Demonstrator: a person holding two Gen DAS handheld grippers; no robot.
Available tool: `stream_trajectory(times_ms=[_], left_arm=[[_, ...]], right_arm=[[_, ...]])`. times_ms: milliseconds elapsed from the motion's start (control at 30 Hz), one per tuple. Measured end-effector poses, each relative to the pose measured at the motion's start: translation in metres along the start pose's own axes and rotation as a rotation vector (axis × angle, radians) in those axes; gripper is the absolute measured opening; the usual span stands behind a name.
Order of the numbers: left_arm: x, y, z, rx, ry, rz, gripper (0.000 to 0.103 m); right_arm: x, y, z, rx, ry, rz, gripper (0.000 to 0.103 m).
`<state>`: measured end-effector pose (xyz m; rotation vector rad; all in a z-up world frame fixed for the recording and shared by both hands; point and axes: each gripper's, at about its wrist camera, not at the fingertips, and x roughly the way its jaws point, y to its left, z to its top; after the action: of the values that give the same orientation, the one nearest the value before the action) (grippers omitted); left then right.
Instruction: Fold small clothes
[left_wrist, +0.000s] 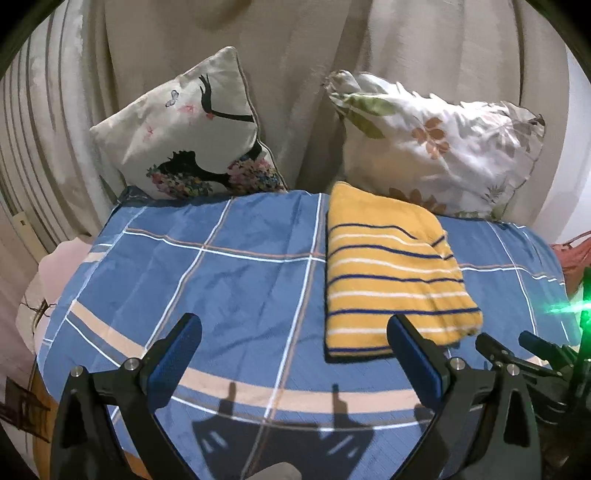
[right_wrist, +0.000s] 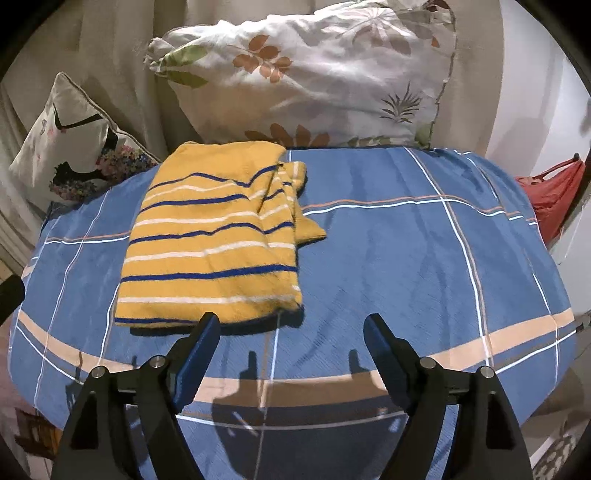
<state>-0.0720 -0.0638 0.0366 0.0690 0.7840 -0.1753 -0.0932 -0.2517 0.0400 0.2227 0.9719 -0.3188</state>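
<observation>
A yellow garment with blue and white stripes lies folded into a rectangle on the blue plaid bed cover. It also shows in the right wrist view, left of centre, with a sleeve edge sticking out on its right side. My left gripper is open and empty, hovering over the cover just left of the garment's near edge. My right gripper is open and empty, just in front of the garment's near right corner. The right gripper's fingers show at the lower right of the left wrist view.
Two cushions lean against the beige curtain at the back: one with a black figure print and a floral one. The blue cover spreads out right of the garment. A red bag sits off the bed's right edge.
</observation>
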Motion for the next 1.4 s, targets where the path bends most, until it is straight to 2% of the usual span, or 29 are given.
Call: stream_trajectory(times_ms=[633, 1400], left_arm=[[0.008, -0.001, -0.023, -0.005, 0.100, -0.013, 0.100], [0.044, 0.003, -0.025, -0.032, 0.191, -0.034, 0.100]], right_arm=[[0.004, 0.013, -0.016, -0.062, 0.039, -0.037, 0.086], [0.029, 0.020, -0.010, -0.089, 0.083, -0.075, 0.086]])
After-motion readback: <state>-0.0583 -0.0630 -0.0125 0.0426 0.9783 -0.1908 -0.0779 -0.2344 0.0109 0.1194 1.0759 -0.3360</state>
